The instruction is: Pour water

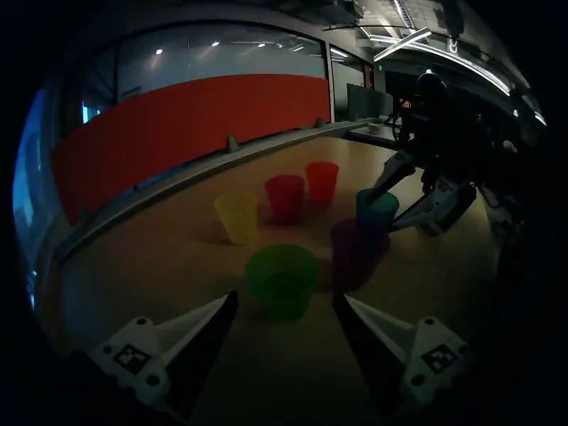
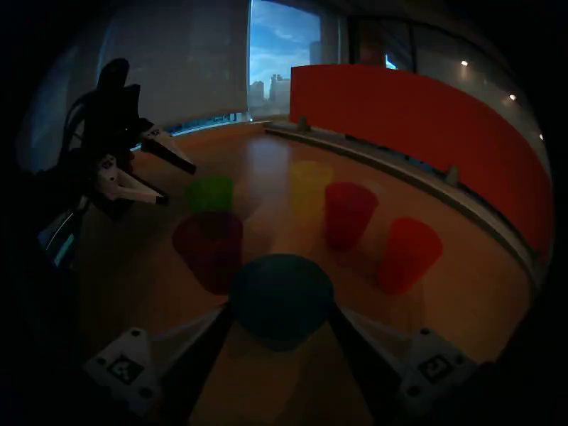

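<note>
The left gripper [image 1: 284,302] held its jaws wide apart and empty, the green cup [image 1: 282,277] just beyond its tips. The right gripper [image 2: 279,312], jaws equally wide, flanked the near teal cup [image 2: 282,291].

**Six Cups, Six Colours**

The table [image 1: 163,263] is brown wood. The colours are a green cup [image 1: 282,279], purple cup [image 1: 358,248], teal cup [image 1: 377,207], yellow cup [image 1: 237,216], red cup [image 1: 285,199] and orange cup [image 1: 321,182]. The wall panel [image 1: 192,128] is red. The left gripper [image 1: 284,296] is white, with black-and-white markers.
</note>
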The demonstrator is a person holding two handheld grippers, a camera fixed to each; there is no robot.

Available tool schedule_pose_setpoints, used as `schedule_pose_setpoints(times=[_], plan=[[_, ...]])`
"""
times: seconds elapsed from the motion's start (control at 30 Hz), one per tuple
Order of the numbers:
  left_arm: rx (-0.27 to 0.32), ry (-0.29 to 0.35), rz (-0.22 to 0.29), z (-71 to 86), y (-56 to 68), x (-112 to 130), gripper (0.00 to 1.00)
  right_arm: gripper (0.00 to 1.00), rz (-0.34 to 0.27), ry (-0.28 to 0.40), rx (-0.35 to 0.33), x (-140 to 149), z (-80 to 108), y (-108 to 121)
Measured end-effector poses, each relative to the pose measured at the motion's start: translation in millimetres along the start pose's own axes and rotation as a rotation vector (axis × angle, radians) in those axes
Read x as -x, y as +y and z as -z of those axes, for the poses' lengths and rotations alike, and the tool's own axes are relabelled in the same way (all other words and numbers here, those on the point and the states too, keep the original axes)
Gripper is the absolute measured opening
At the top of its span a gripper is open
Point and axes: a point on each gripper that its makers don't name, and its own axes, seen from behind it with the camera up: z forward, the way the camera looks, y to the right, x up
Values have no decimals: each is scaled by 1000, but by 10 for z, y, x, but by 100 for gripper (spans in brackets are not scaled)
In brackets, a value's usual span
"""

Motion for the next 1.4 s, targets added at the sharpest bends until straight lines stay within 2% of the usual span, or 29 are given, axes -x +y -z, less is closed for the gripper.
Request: schedule_pose_setpoints(times=[0.3,0.6,0.9,1.2,1.4], plan=[[-55,44,22,214,-54,-48,99,99,-18,27,46,77,323,27],[-153,122,55,435,-166,-152,99,100,-60,86,126,-6,645,197],[-262,177,70,532,-292,-181,99,100,-102,180,250,-174,821,407],[-371,267,129,703,-395,-248,99,100,-152,260,410,-197,931,582],[-461,337,153,858,-481,-341,99,100,-207,328,541,-233,1061,796]])
